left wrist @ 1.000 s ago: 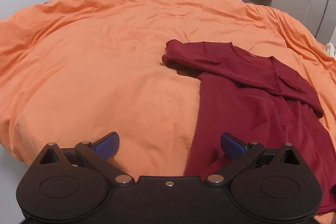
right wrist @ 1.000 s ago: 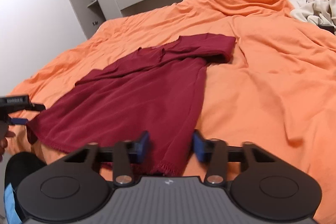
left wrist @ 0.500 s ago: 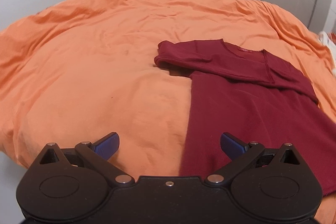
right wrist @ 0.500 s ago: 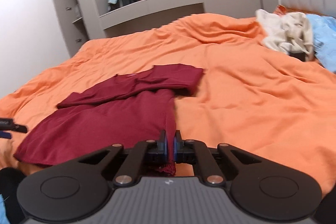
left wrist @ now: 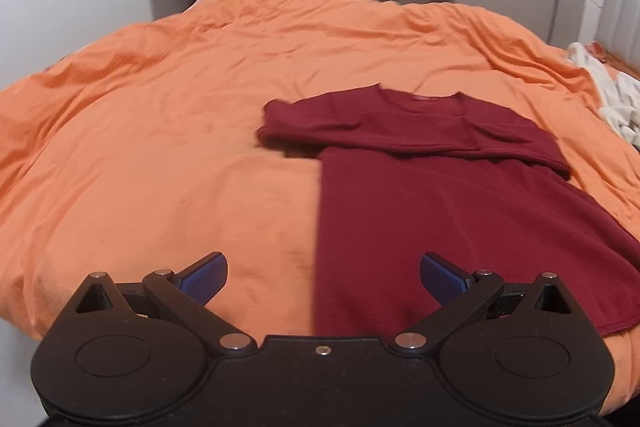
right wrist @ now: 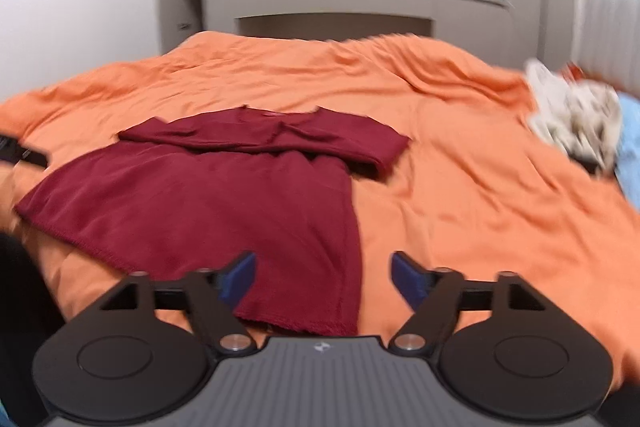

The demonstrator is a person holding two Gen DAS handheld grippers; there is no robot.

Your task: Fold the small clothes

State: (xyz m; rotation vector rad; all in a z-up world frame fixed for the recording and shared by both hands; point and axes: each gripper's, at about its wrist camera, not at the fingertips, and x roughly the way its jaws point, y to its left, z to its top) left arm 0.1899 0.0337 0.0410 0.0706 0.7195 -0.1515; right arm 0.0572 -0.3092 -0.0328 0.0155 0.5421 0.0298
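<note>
Released now, right tool [right wrist: 322,277] spread above maroon shirt [right wrist: 208,203]; left tool [left wrist: 323,275] stays spread.

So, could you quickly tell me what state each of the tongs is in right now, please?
Left tongs: open, holding nothing, above the maroon shirt's edge.
Right tongs: open, holding nothing, over its hem.

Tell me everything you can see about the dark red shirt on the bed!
The dark red shirt is a soft, knit-looking T-shirt lying flat on the orange duvet. Both short sleeves are folded inward across the chest, below the round neckline. Its stitched bottom hem lies nearest the cameras. The left claw and right claw hover open over the hem corners, gripping nothing.
</note>
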